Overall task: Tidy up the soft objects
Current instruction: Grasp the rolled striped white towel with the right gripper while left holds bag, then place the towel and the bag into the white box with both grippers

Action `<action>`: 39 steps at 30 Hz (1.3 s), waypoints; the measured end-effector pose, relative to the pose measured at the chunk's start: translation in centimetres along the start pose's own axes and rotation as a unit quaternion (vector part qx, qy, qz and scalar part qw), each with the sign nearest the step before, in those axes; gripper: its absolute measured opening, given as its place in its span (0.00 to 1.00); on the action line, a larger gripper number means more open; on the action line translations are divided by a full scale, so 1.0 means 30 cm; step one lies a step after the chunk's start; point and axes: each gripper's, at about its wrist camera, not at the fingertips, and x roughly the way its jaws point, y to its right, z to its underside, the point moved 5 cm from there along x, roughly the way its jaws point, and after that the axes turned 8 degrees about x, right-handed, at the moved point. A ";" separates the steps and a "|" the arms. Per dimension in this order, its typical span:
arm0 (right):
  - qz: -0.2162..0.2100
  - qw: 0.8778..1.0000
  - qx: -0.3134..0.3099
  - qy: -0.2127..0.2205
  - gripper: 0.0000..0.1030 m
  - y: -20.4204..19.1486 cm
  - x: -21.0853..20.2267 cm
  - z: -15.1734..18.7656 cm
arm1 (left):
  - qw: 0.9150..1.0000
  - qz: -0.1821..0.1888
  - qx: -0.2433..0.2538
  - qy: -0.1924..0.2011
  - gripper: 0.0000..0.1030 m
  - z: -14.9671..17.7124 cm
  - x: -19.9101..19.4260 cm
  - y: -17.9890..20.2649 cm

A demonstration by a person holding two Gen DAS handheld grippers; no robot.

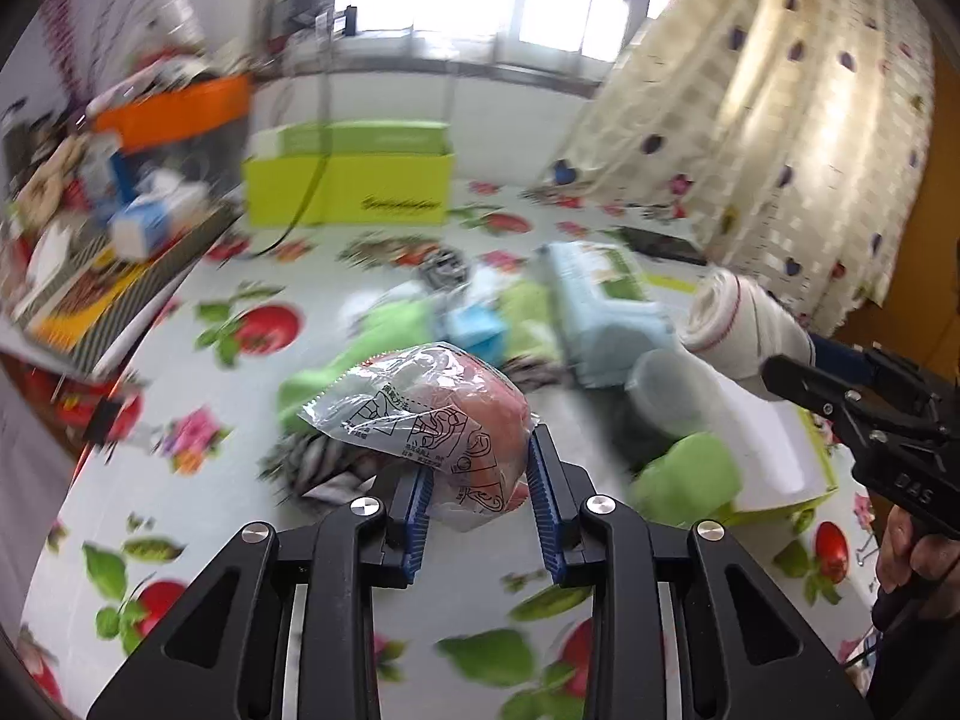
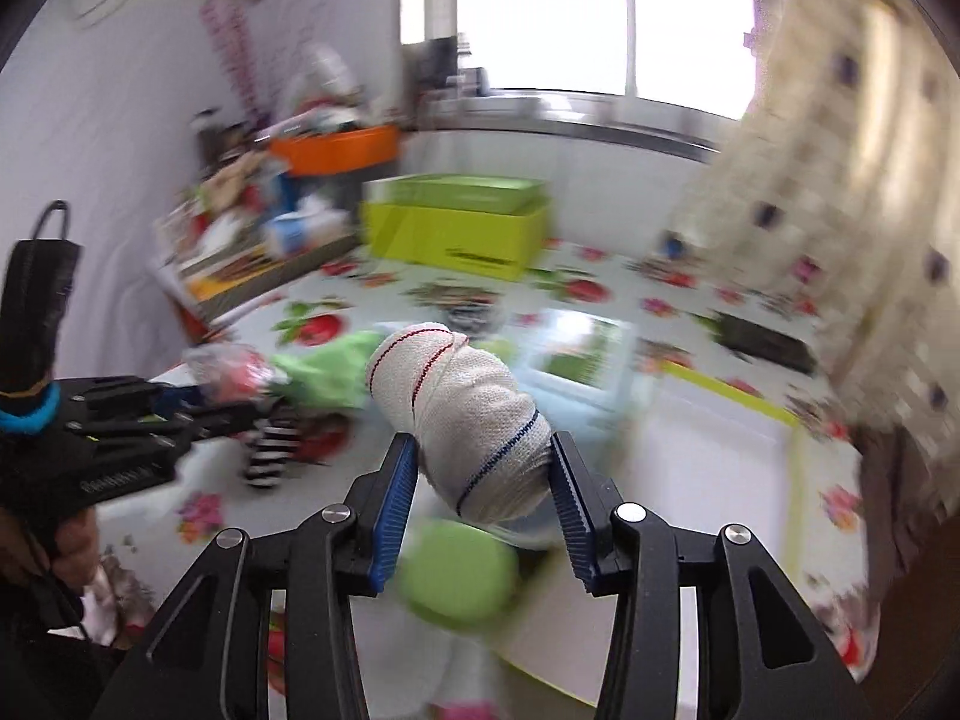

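Note:
My left gripper (image 1: 480, 480) is shut on a clear plastic bag with a pink soft item (image 1: 444, 414) and holds it above the table. My right gripper (image 2: 480, 480) is shut on a rolled white cloth with red and blue stitching (image 2: 468, 414), also lifted. The white roll also shows in the left wrist view (image 1: 744, 318), and the bagged item shows in the right wrist view (image 2: 228, 372). Green cloths (image 1: 384, 336), a light blue pack (image 1: 606, 306) and a striped sock (image 2: 270, 456) lie in a pile on the table.
A fruit-print tablecloth (image 1: 198, 510) covers the table. A lime-green open box (image 1: 348, 180) stands at the back. A white tray with a green rim (image 2: 720, 468) lies at right. An orange bin (image 1: 180, 108) and clutter sit back left. A curtain (image 1: 780, 150) hangs at right.

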 end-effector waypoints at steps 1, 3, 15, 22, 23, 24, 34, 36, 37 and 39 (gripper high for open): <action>0.010 1.000 0.012 -0.001 0.42 0.047 -0.007 0.011 | 1.000 0.006 0.006 0.002 0.30 -0.015 0.004 0.026; 0.030 0.999 0.036 -0.007 0.42 0.137 -0.015 0.040 | 1.000 0.020 0.019 0.006 0.30 -0.043 0.013 0.087; 0.078 0.988 0.102 -0.084 0.42 0.438 0.081 0.234 | 0.991 0.094 0.099 0.008 0.30 -0.149 0.094 0.454; 0.086 0.988 0.101 -0.085 0.43 0.527 0.059 0.228 | 0.982 0.141 0.126 -0.025 0.30 -0.145 0.193 0.629; 0.085 0.988 0.100 -0.084 0.43 0.532 0.051 0.227 | 0.980 0.147 0.130 -0.032 0.30 -0.143 0.211 0.655; 0.083 0.988 0.098 -0.082 0.45 0.536 0.041 0.226 | 0.979 0.151 0.131 -0.036 0.30 -0.140 0.224 0.669; 0.084 0.990 0.102 -0.044 0.57 0.546 -0.066 0.207 | 0.961 0.207 0.140 -0.120 0.48 -0.065 0.364 0.765; 0.086 0.990 0.105 -0.041 0.57 0.547 -0.078 0.212 | 0.962 0.202 0.143 -0.113 0.58 -0.061 0.357 0.766; 0.086 0.989 0.109 -0.040 0.57 0.547 -0.085 0.215 | 0.962 0.205 0.142 -0.111 0.59 -0.061 0.355 0.764; 0.091 0.989 0.112 -0.039 0.57 0.544 -0.096 0.220 | 0.962 0.211 0.138 -0.106 0.60 -0.062 0.337 0.753</action>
